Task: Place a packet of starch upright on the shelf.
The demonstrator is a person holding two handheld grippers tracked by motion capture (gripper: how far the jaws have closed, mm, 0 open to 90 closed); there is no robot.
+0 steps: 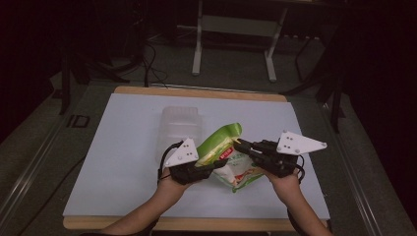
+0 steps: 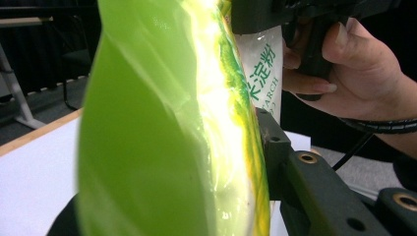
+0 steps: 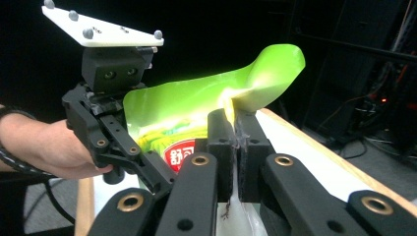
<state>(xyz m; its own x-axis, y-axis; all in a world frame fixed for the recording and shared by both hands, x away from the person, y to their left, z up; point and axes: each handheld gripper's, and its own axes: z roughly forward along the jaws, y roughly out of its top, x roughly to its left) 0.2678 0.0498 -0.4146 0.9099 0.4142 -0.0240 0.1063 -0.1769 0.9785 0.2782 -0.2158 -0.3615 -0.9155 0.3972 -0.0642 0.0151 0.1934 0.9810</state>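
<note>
bags: we counted one, a green bag (image 1: 227,150) with white lower half and green print, held up over the table (image 1: 118,162) between our two grippers.
grippers: two, one per hand, each with a grey plate on top.
tubs: one clear plastic tub (image 1: 181,124) sat on the white table top just behind the bag, apart from it as far as we could tell.
hands: two, ours, coming in from the near edge.
left gripper: the left gripper (image 1: 199,167) had just been closing, and in its own view the bag (image 2: 162,137) ran right between the jaws, green film against the right jaw. We'd call that clamped on the bag's left edge.
right gripper: the right gripper (image 1: 241,145) was pinched tight on the bag; in its view the jaws met with the film (image 3: 231,110) squeezed flat between them, and the left gripper (image 3: 147,169) showed on the bag's far side.
bag position: off the table, in the middle-front area, nearer our edge than the far one.
bag long axis: it ran diagonally in the high view, from the white end near us to the green end away from us and up a bit.
bag pointing: the green top corner stuck up and curled over past the right gripper's jaws, the white end hung lowest, toward us.
bag print: red label and green characters, too small for us to read properly.
</note>
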